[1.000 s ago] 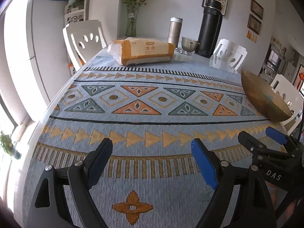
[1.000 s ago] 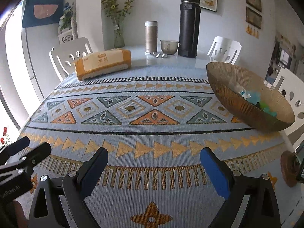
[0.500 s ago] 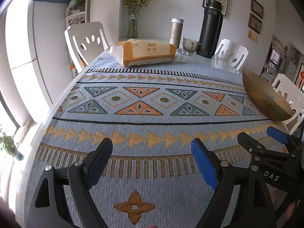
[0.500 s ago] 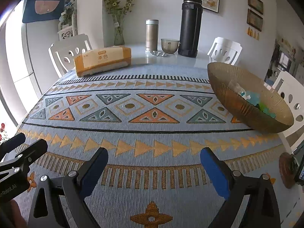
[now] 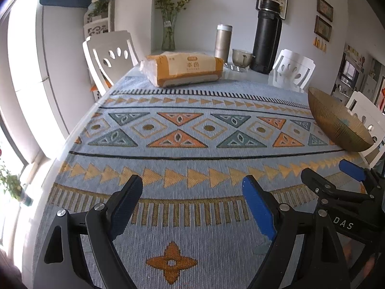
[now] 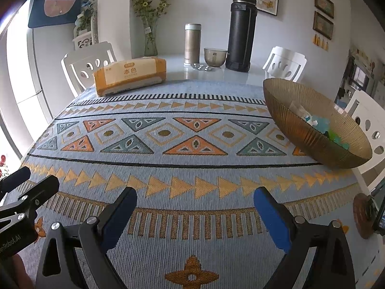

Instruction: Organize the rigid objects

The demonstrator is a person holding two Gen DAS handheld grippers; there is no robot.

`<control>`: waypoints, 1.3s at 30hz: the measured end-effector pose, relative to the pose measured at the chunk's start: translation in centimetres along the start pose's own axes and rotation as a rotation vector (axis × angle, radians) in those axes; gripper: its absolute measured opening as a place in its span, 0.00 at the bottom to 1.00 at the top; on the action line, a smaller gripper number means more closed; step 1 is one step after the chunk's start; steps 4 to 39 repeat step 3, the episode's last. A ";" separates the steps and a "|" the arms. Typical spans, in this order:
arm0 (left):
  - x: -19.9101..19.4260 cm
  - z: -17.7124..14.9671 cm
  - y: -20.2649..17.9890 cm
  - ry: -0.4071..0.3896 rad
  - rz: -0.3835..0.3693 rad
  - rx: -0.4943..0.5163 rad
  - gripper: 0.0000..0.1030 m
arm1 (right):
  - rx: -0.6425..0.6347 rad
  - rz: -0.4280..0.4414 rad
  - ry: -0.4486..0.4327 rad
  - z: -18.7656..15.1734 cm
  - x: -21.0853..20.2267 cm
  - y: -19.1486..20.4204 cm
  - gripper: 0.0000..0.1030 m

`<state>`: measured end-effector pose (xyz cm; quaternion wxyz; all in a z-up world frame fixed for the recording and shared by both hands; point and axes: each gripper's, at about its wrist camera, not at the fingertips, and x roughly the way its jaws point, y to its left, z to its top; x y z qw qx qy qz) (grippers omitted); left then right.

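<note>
Left wrist view: left gripper (image 5: 192, 187) at lower centre, blue-padded fingers (image 5: 258, 207) spread wide with nothing between them, above the patterned tablecloth (image 5: 192, 144). Right gripper (image 5: 329, 180) enters at lower right. Ribbed golden bowl (image 5: 336, 122) at right edge; orange tissue pack (image 5: 185, 69), silver flask (image 5: 223, 39), small glass cup (image 5: 241, 57) and black thermos (image 5: 267, 36) in the upper middle. Right wrist view: right gripper (image 6: 195, 203) at lower centre, fingers (image 6: 272, 219) likewise spread and empty. Golden bowl (image 6: 300, 130) at right, holding small blue, green and pale objects (image 6: 320, 124); tissue pack (image 6: 130, 75) upper left of centre; left gripper (image 6: 28, 180) at lower left edge.
</note>
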<state>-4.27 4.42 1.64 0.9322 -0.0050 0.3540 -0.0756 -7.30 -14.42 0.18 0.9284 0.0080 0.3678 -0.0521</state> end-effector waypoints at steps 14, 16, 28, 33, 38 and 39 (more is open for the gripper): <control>-0.3 0.0 -0.1 -0.021 0.000 0.007 0.81 | 0.000 -0.001 -0.001 0.0 0.0 0.0 0.95; -0.3 0.0 -0.1 -0.021 0.000 0.007 0.81 | 0.000 -0.001 -0.001 0.0 0.0 0.0 0.95; -0.3 0.0 -0.1 -0.021 0.000 0.007 0.81 | 0.000 -0.001 -0.001 0.0 0.0 0.0 0.95; -0.3 0.0 -0.1 -0.021 0.000 0.007 0.81 | 0.000 -0.001 -0.001 0.0 0.0 0.0 0.95; -0.3 0.0 -0.1 -0.021 0.000 0.007 0.81 | 0.000 -0.001 -0.001 0.0 0.0 0.0 0.95; -0.3 0.0 -0.1 -0.021 0.000 0.007 0.81 | 0.000 -0.001 -0.001 0.0 0.0 0.0 0.95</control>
